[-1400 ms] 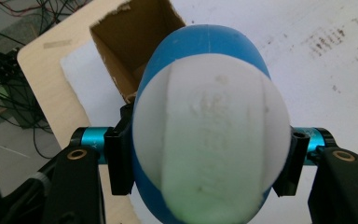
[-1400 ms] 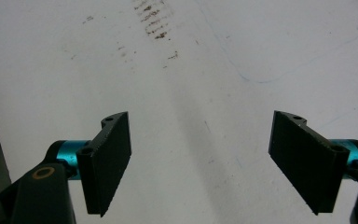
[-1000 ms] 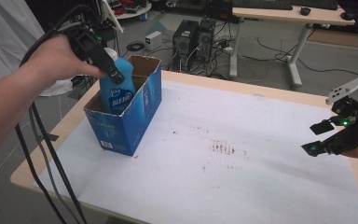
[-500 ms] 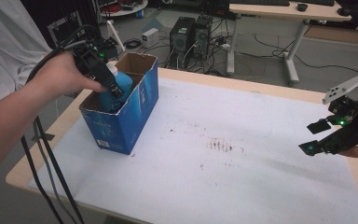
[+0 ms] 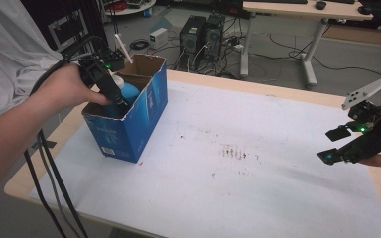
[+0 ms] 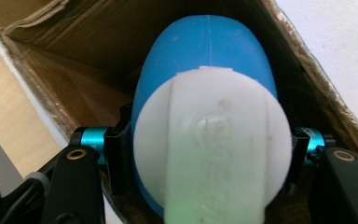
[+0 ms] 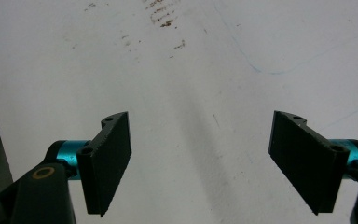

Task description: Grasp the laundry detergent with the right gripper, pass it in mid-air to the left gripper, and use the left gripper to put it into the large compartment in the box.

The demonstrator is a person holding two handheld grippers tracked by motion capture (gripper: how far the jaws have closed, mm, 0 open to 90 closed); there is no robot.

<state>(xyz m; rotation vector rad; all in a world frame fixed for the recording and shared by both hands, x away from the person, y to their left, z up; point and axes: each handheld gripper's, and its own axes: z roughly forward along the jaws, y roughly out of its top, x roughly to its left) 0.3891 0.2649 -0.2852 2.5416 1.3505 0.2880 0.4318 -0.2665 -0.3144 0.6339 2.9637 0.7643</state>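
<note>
White covering is lying across the wooden table (image 5: 297, 96), smudged with brown marks near its middle; toward the table's left end a blue cardboard box (image 5: 144, 124) is standing open; inside the box a blue bottle (image 6: 205, 60) with a white cap (image 6: 214, 149) is hanging from the left gripper (image 5: 121, 103), whose jaws are clamping it just under the cap; far from the box, at the table's right edge, the right gripper (image 7: 200, 161) is hovering with jaws spread wide, holding nothing; lowering the bottle straight, clear of the box walls, before releasing seems wisest.
</note>
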